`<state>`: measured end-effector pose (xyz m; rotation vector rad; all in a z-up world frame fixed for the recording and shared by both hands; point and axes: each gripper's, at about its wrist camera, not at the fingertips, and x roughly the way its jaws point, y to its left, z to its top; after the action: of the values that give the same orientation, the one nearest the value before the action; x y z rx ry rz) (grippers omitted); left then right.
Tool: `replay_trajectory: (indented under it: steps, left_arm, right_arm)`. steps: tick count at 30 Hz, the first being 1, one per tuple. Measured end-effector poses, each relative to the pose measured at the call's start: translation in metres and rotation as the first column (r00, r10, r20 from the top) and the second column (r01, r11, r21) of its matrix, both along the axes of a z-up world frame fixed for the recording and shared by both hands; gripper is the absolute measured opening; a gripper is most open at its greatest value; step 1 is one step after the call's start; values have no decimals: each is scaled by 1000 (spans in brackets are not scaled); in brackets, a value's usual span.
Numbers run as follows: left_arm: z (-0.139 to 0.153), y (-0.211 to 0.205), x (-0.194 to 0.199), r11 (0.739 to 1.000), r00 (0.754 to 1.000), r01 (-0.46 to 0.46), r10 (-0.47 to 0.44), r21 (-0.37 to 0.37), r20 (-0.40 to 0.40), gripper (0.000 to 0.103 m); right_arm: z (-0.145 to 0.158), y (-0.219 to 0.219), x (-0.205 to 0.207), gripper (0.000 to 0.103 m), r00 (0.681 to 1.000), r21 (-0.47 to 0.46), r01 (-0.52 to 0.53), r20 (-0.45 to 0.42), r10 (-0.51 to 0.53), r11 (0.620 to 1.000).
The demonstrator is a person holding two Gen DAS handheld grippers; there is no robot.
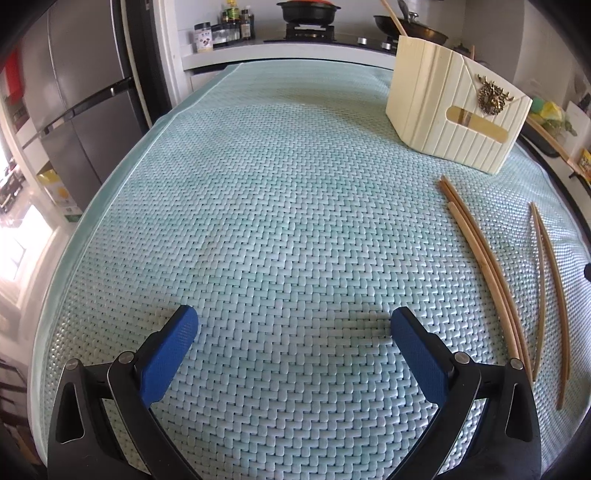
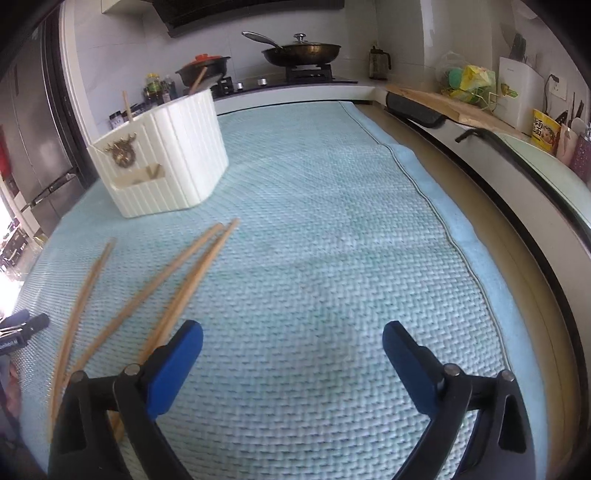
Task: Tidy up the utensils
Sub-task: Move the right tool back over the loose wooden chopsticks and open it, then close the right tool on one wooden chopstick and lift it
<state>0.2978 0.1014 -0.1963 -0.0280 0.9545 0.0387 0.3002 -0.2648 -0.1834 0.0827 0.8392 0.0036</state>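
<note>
Several wooden chopsticks (image 1: 484, 258) lie on the pale green woven mat (image 1: 277, 221) at the right, a second pair (image 1: 550, 288) further right. A cream ribbed holder (image 1: 454, 107) with a brass deer emblem stands behind them, with a chopstick sticking out. My left gripper (image 1: 293, 325) is open and empty over bare mat, left of the chopsticks. In the right wrist view the chopsticks (image 2: 177, 280) lie at the left, the holder (image 2: 166, 166) behind them. My right gripper (image 2: 291, 339) is open and empty, its left finger beside the nearest chopstick.
A fridge (image 1: 74, 92) stands at the left. A stove with a pot (image 1: 306, 13) and a lidded pan (image 2: 301, 51) sits behind the mat. A counter with a cutting board (image 2: 443, 101) and bags runs along the right.
</note>
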Motion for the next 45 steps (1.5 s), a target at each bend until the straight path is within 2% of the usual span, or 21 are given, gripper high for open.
replay_trajectory:
  steps: [3,4,7,11,16,24,26,29,31,33,36,40,43,45]
  left_arm:
    - [0,0,0,1000,1000,0,0,0,0,103]
    - [0,0,0,1000,1000,0,0,0,0,103]
    - [0,0,1,1000,1000,0,0,0,0,103]
    - [0,0,0,1000,1000,0,0,0,0,103]
    - [0,0,1,1000,1000,0,0,0,0,103]
    - [2,-2,6,1000,999,25,-25,-4,-22,103]
    - [8,-5,7,999,999,35,-36,-42,-20,102]
    - [24,-15,8,987,998,68,-65,-148,21,102]
    - [33,-29,14,978,994,104,-98,-181,40,102]
    - [36,-49,21,977,990,142,-137,-159,40,103]
    - [28,-74,33,982,986,168,-168,-84,10,102]
    - [11,-80,48,988,987,151,-153,-36,-50,102]
    - [9,-74,48,990,989,138,-140,-40,-55,102]
    - [7,-71,48,991,989,130,-130,-12,-67,102]
  right_arm:
    - [-3,22,18,77,998,19,-58,-40,58,998]
    - [-6,27,24,67,996,21,-65,-59,66,998]
    - [-14,39,42,58,993,10,-70,-99,71,997]
    - [-13,51,53,58,991,-5,-87,-100,86,996]
    - [-16,68,53,57,986,-119,-123,-127,107,985]
    - [-16,59,45,56,987,-137,-121,-126,104,983]
    - [-16,58,46,53,987,-124,-119,-126,104,985]
    - [-17,55,45,53,990,-116,-108,-108,95,987]
    - [-18,54,41,53,992,-115,-101,-92,90,988]
    - [-19,53,36,53,994,-108,-89,-75,81,990]
    - [-20,53,30,53,996,-106,-78,-59,72,991]
    - [-20,50,30,53,996,-96,-74,-58,69,993]
    - [-21,48,30,53,996,-94,-75,-58,70,993]
    - [-21,48,30,53,996,-95,-75,-58,70,993]
